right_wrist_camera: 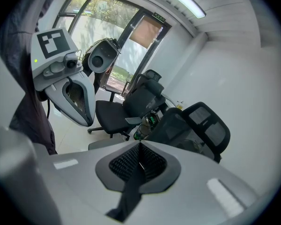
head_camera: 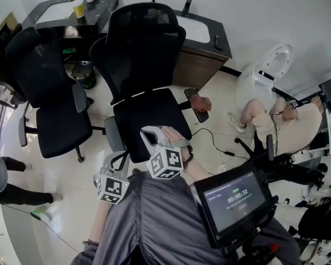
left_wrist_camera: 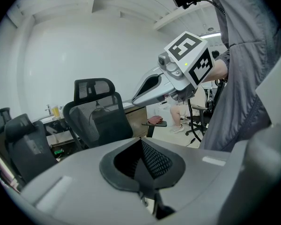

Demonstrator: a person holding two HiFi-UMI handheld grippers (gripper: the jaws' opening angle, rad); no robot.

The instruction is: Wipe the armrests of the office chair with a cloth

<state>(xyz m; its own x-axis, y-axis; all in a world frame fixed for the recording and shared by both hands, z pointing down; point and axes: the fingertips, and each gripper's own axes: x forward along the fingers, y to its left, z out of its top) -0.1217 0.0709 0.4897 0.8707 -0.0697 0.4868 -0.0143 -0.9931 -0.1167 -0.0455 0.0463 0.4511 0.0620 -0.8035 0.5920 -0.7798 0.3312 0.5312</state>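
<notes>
The black mesh-backed office chair (head_camera: 146, 65) fills the middle of the head view. Its tall back and headrest are toward 12 o'clock and its padded black seat (head_camera: 151, 117) is toward 6 o'clock. It has 2 armrests. The greyish left armrest pad (head_camera: 113, 134) lies at 8 o'clock of the seat, and the dark right armrest pad (head_camera: 193, 110) lies at 3 o'clock. A small crumpled reddish-brown cloth (head_camera: 201, 101) lies on the right armrest pad, well apart from both grippers.

The white left gripper (head_camera: 109, 162) hangs at 7 o'clock of the seat, just beside the left armrest pad. Its jaws are pressed together with nothing between them. The white right gripper (head_camera: 148, 132) shows against the seat's front edge at 6 o'clock. Its jaws are likewise pressed together and empty.

The floor (head_camera: 71, 175) is pale glossy tile.
- **9 o'clock:** a second black office chair (head_camera: 55, 104) stands beside the first.
- **11 o'clock:** a dark desk (head_camera: 102, 4) carries 1 yellow cup (head_camera: 78, 9).
- **1 o'clock:** a wood-fronted cabinet (head_camera: 196, 68) stands behind the chair against a plain white wall (head_camera: 265, 10).
- **4 o'clock:** a thin black cable (head_camera: 209, 134) trails over the tiles.
- **3 o'clock:** a person (head_camera: 276, 120) in pale clothes sits farther out.
- **5 o'clock:** a small black screen (head_camera: 234, 200) tilts up near the camera.
</notes>
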